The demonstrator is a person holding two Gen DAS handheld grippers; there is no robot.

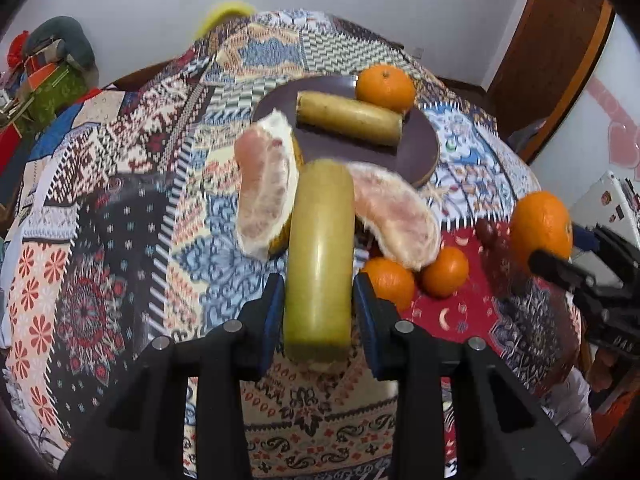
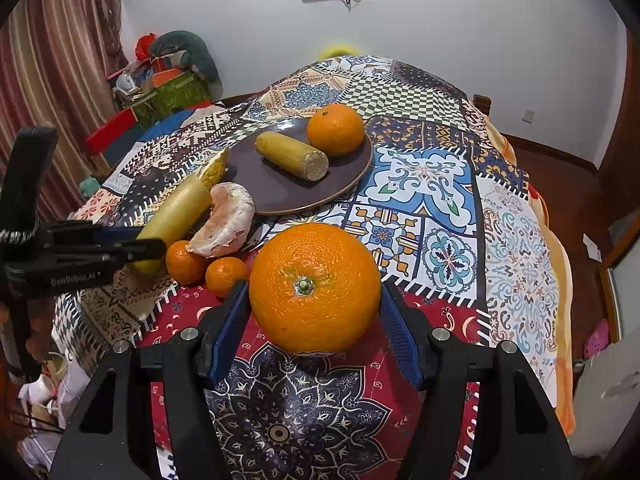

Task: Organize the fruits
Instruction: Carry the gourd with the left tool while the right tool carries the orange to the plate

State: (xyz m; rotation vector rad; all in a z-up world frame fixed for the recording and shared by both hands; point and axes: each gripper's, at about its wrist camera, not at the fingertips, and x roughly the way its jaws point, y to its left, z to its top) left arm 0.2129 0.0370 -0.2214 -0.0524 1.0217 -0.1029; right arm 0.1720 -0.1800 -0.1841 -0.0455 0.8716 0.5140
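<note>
On the plate [image 2: 352, 184]: one orange [image 2: 336, 129] and one yellow stalk piece [image 2: 292, 155]. Left gripper [image 1: 319, 312] pinches a second stalk piece [image 1: 320, 256]; right gripper [image 2: 314, 320] seemingly clamps a large orange [image 2: 315, 286]. Still on the cloth [image 2: 440, 184]: two small oranges [image 2: 185, 262] and peeled pomelo segments [image 2: 226, 220].

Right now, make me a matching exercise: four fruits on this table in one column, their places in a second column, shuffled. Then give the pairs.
Column one:
1. big orange
2. long yellow-green cane piece
3. short cane piece
4. two small oranges

Column two:
A. lying on the brown plate beside an orange
B. clamped in the left gripper
C. on the cloth, beside a peeled pomelo segment
D. clamped in the right gripper

Pairs: 1-D, 2-B, 3-A, 4-C
</note>
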